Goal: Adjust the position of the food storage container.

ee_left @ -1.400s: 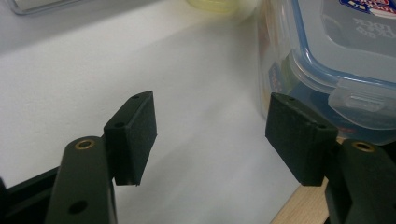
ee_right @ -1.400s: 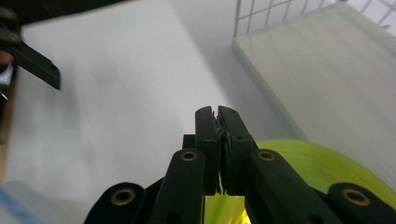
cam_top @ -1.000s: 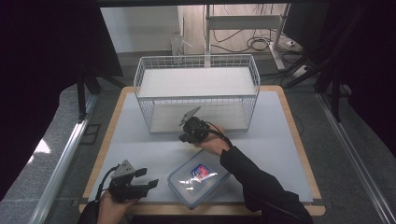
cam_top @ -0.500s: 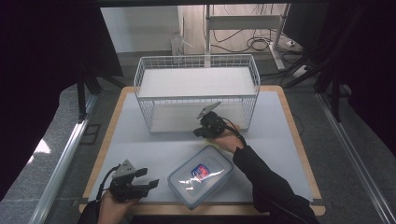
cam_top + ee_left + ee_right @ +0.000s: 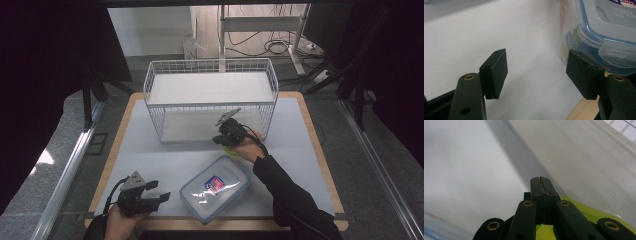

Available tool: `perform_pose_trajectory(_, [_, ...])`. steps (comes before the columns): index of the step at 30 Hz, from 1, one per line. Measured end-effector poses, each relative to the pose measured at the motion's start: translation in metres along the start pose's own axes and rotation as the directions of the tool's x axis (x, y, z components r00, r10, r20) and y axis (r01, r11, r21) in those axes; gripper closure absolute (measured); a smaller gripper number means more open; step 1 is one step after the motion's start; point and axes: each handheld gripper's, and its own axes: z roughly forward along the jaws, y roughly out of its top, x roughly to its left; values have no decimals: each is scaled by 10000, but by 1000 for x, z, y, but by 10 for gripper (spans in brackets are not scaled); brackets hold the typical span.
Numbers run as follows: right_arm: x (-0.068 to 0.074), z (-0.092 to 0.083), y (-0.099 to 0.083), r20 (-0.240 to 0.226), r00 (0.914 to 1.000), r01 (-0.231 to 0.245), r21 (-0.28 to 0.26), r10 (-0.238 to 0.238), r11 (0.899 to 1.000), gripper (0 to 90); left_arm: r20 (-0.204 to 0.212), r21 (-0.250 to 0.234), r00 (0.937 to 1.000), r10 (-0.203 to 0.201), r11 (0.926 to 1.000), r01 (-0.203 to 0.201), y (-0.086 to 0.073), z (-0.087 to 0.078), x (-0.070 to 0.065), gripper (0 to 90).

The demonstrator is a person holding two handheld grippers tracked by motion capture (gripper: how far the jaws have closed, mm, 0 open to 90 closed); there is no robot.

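On the white mat near the front lies a clear lidded container [image 5: 215, 187] with blue seals and a red-and-blue label. My left gripper [image 5: 162, 196] rests at the front left, open, nothing between its pads [image 5: 496, 70]; the container [image 5: 599, 27] sits just beyond its right pad. My right gripper [image 5: 222, 139] hovers low in front of the white wire basket [image 5: 210, 105]. Its jaws [image 5: 541, 185] are pressed together, and a thin yellow-green thing [image 5: 586, 213] sticks out from under them. That yellow-green thing [image 5: 231, 149] also peeks out below the hand.
The basket stands at the back middle of the wooden-edged table [image 5: 115, 150]. A metal stand [image 5: 260, 22] and cables lie on the floor beyond. Bare white mat [image 5: 165, 160] stretches between the basket and the container.
My right hand moved right and away from the container, toward the basket's front right part. The left gripper and the container stayed put.
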Motion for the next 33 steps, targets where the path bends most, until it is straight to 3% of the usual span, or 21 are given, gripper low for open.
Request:
perform_pose_trajectory(12, [-21, -44, -50, 626, 9928, -995, -425, 1020, 9941, 898, 407, 39, 9992, -41, 10000, 40, 1, 2, -3, 455])
perform_pose_trajectory(20, [-31, -75, -85, 1090, 9804, -1567, -753, 1644, 9848, 898, 613, 122, 9981, -29, 9999, 22, 2, 5, -6, 493])
perform_pose_trajectory(28, [-41, -102, -116, 1585, 9603, -2152, -1024, 2295, 9712, 897, 763, 215, 9971, 31, 9998, -48, 3, 8, -9, 514])
perform_pose_trajectory(30, [-41, -108, -122, 1795, 9515, -2326, -1127, 2501, 9660, 897, 874, 264, 9962, -14, 9997, -9, 3, 8, -10, 522])
perform_pose_trajectory(33, [-27, -112, -126, 1835, 9527, -2203, -1314, 2421, 9665, 897, 1320, 432, 9912, -116, 9990, 59, 2, 11, -18, 558])
